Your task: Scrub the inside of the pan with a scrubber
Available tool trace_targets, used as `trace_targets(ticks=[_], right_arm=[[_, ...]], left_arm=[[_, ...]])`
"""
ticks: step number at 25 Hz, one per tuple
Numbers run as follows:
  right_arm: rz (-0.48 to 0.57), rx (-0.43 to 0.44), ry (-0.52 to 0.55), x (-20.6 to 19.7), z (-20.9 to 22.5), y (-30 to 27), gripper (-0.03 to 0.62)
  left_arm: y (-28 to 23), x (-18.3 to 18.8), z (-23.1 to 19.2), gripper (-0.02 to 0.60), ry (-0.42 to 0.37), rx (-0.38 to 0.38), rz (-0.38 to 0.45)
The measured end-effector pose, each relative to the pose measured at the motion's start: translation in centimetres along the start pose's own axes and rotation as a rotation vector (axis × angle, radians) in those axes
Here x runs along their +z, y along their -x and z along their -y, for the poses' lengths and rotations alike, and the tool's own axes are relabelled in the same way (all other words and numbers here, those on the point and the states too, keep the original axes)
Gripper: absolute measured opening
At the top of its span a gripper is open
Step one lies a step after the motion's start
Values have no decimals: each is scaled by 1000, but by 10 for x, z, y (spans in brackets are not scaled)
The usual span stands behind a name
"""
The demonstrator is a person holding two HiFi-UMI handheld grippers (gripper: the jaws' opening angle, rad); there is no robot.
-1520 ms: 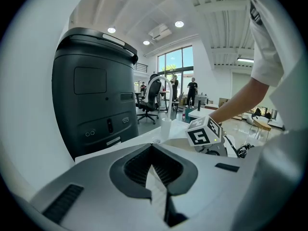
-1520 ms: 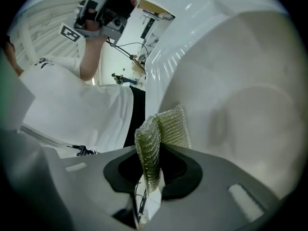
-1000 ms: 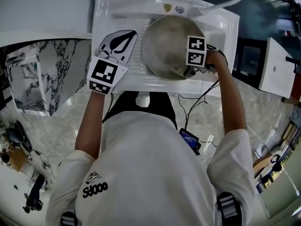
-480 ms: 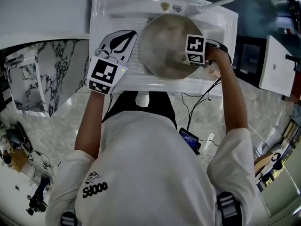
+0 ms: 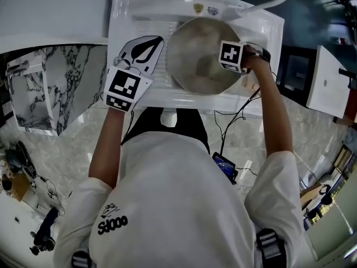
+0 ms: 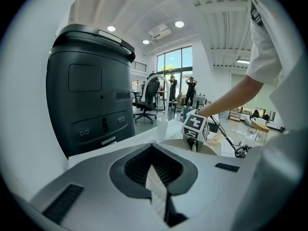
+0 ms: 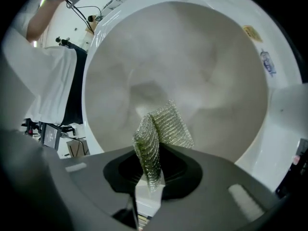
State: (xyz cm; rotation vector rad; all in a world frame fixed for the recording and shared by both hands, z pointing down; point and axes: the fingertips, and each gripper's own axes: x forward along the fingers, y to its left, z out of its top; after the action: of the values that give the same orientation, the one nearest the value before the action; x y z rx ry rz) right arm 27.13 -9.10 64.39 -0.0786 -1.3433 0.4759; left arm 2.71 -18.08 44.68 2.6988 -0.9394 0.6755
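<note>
Scrubbing underway; scrubber [image 7: 161, 126] is clamped in right claw [image 7: 149, 179] at 3 o'clock in pan [image 7: 192, 57]; left claw [image 6: 155, 170] is closed together, empty; sweeping strokes are called for next.

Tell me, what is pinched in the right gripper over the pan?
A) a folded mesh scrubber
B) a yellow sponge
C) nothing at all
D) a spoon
A: the right gripper view shows the right gripper shut on a folded mesh scrubber, held above the inside of the pan.
</note>
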Motion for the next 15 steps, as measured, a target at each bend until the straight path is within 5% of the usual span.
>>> trace_targets(ticks=[15], right_arm=[[188, -245, -270, 42, 59, -3, 72]], left_arm=[[7, -7, 3, 3, 22, 5, -16]])
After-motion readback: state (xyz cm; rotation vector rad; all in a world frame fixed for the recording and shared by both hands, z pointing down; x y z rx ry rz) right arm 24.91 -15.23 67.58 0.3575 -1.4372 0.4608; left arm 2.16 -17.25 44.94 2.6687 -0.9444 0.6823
